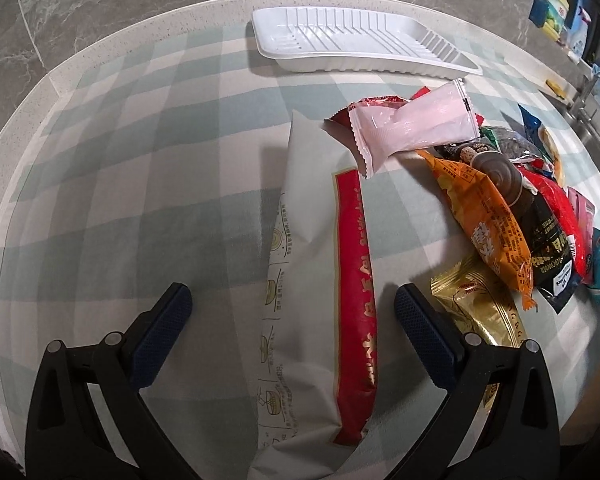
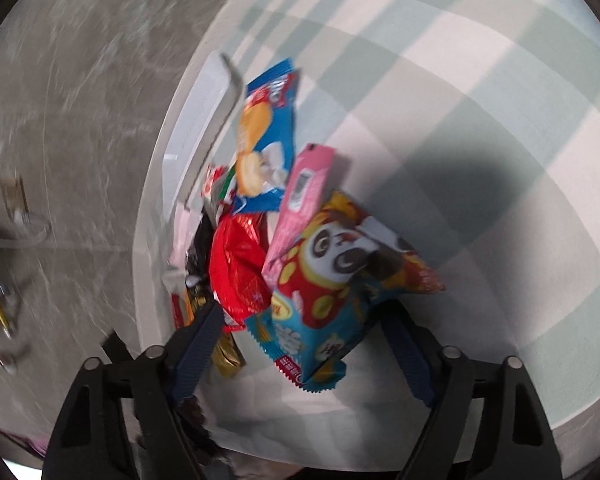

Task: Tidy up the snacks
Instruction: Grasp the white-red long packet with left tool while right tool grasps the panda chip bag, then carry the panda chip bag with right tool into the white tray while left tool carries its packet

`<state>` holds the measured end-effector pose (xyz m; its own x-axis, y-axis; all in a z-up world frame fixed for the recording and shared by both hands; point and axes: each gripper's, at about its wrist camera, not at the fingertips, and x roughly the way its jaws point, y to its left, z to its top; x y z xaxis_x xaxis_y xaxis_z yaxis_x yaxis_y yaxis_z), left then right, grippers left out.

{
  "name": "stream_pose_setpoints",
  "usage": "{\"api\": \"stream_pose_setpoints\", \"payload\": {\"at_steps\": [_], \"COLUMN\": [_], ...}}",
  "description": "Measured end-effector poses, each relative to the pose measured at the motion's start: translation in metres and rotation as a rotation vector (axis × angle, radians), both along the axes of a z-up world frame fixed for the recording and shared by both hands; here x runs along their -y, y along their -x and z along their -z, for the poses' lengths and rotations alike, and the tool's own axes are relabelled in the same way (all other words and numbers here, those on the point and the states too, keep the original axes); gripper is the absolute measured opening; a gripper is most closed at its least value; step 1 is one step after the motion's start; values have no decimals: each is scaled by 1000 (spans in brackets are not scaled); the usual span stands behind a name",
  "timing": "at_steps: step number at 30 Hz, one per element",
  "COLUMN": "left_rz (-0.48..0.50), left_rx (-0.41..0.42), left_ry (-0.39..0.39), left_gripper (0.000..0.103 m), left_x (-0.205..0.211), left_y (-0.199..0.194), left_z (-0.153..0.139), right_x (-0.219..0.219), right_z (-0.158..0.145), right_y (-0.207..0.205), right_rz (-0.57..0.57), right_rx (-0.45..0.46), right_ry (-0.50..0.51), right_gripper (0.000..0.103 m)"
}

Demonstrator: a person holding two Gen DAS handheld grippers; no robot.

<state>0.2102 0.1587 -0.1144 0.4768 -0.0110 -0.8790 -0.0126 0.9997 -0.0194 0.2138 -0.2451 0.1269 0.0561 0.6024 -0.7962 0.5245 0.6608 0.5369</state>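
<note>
My left gripper is open and points down at the table, one finger on each side of a long white packet with a red stripe that lies flat between them. A pink-white packet, an orange packet and a gold packet lie in the pile to its right. An empty white tray stands at the far edge. My right gripper is open around a panda-print packet; its pads do not visibly press on it. A pink box, a blue chips packet and a red packet lie beyond.
A pale checked cloth covers the table, and grey marble floor shows past its rounded edge. A sink with a tap and cleaning items are at the far right. The right wrist view is blurred; the tray shows at the pile's left.
</note>
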Motion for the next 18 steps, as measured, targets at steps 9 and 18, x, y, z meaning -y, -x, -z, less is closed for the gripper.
{"api": "stream_pose_setpoints", "payload": {"at_steps": [9,18], "left_rz": [45,37], "left_rx": [-4,-14], "left_ry": [12,134], "left_gripper": [73,17], "left_x": [6,-15], "left_y": [2,4], "left_z": [-6,-18], "right_x": [12,26], "right_z": [6,9], "right_y": [4,9], "right_rz": [29,57], "right_rx": [-38,-40], "right_ry": [-6,-93], "right_gripper": [43,40]}}
